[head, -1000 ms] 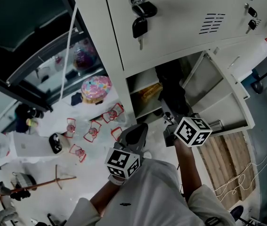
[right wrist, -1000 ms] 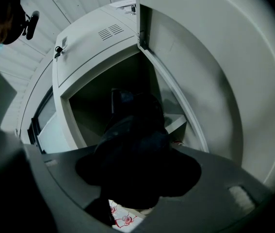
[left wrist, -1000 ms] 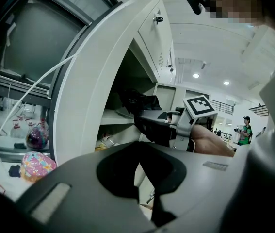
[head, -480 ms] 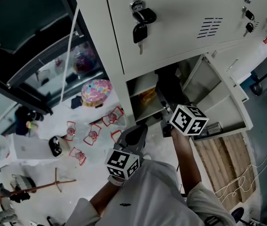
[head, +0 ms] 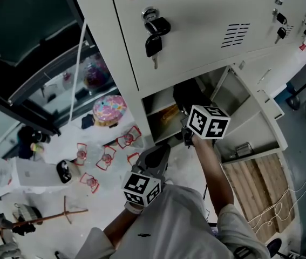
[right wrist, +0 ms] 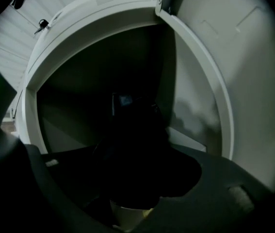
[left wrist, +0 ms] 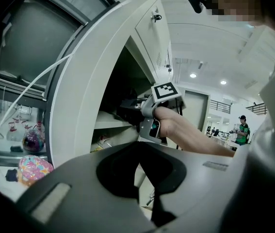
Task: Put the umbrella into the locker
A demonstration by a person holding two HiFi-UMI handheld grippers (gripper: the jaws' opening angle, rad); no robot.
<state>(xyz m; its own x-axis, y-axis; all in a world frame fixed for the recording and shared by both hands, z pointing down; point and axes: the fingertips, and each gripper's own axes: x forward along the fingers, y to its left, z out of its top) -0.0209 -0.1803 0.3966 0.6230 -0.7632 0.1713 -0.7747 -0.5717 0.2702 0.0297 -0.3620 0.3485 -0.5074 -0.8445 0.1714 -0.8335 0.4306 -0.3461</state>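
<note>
A black folded umbrella [head: 185,95] pokes into the open lower locker compartment [head: 162,98]. My right gripper [head: 189,112] is shut on it, just in front of the opening, with its marker cube toward me. In the right gripper view the umbrella [right wrist: 133,144] is a dark mass between the jaws, reaching into the shadowed compartment [right wrist: 74,86]. The locker door [head: 247,117] stands swung open to the right. My left gripper [head: 160,149] hangs lower, near my body, shut with nothing in it. From the left gripper view the right gripper [left wrist: 146,116] shows at the locker's mouth.
A bunch of keys [head: 153,30] hangs from the lock of the door above. A yellow packet [head: 169,114] lies on the shelf below the umbrella. A pink patterned round thing [head: 109,109] lies on the floor at left, a wooden pallet [head: 258,182] at right.
My right gripper has carried the umbrella up and further into the locker opening. The left gripper has stayed where it was.
</note>
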